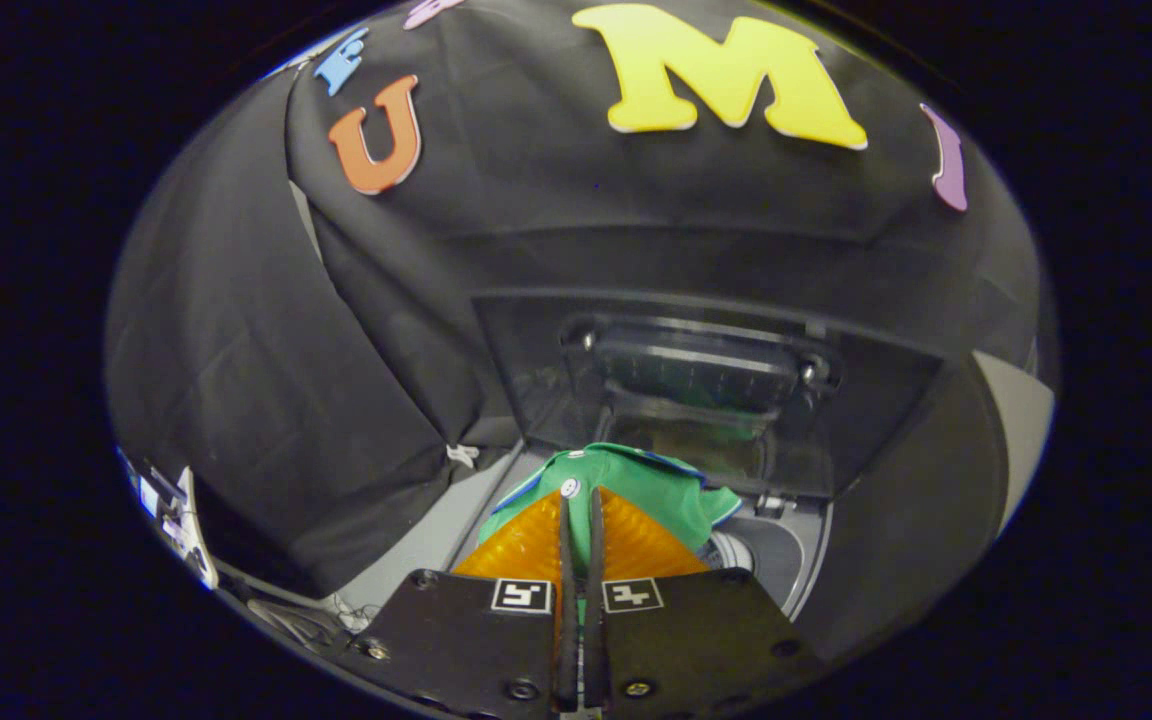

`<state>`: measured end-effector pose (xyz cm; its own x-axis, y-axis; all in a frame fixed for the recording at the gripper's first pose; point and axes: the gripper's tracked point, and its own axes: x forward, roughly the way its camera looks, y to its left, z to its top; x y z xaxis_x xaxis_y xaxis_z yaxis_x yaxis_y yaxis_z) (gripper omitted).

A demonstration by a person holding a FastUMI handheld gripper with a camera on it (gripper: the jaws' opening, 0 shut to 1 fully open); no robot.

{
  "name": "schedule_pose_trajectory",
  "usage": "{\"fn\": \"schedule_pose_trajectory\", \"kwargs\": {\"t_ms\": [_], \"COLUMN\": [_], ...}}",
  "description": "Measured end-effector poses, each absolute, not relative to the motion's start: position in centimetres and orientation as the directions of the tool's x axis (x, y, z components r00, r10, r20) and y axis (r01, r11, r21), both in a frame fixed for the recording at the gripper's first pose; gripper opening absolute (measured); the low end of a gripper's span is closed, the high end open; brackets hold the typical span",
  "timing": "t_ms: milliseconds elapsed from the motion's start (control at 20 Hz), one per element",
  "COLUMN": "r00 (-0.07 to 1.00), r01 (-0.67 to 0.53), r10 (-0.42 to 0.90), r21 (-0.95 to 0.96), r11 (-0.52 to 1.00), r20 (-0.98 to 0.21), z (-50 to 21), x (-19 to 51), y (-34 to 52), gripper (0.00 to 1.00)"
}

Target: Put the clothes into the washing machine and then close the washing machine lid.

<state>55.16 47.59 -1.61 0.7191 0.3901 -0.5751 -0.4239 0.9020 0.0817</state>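
Clothes (626, 480) here means 1 green garment with blue trim and a white button, bunched at the tips of your tongs (581, 500). Its long axis runs crosswise to the fingers, from a blue-edged corner on the left to a drooping fold on the right, and its bulk points away from you toward the raised lid.

Going left to right: the black cloth wall (266, 380) hangs close on the left, with a strip of the washing machine (436, 530) top's pale surface beside it. Next come your 2 fingers, nearly together with a thin slit between them, and green fabric shows in that slit, so they appear to be pinching the garment. Just right of the fingers, part of the round drum opening (766, 560) shows, with the garment's right fold hanging over its near left rim. Beyond the garment, the dark lid (706, 370) stands tilted open, its inner window facing you.

Room is tight on the left against the cloth, and the clearest space lies to the right, over the opening.
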Motion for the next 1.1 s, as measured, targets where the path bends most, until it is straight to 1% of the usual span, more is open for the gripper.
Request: {"fn": "schedule_pose_trajectory", "kwargs": {"t_ms": [200,400,600,850,950,1050,1100], "r00": [0.668,0.585,0.546,0.556,0.551,0.575,0.589], "r01": [-0.363,-0.275,-0.222,-0.204,-0.205,-0.208,-0.212], "r10": [0.321,0.254,0.218,0.198,0.199,0.193,0.186], "r21": [0.084,0.107,0.111,0.099,0.099,0.086,0.072], "r11": [0.928,0.956,0.969,0.974,0.974,0.974,0.975], "r20": [-0.672,-0.77,-0.809,-0.807,-0.811,-0.795,-0.786], "z": [-7.7,-13.1,-14.9,-14.8,-14.9,-14.7,-14.2], "x": [55.4,55.3,55.1,55.3,55.2,55.4,55.4], "y": [46.2,44.3,43.2,42.9,42.6,42.6,42.6], "gripper": [0.06,0.06,0.06,0.06,0.09,0.15,0.2]}}
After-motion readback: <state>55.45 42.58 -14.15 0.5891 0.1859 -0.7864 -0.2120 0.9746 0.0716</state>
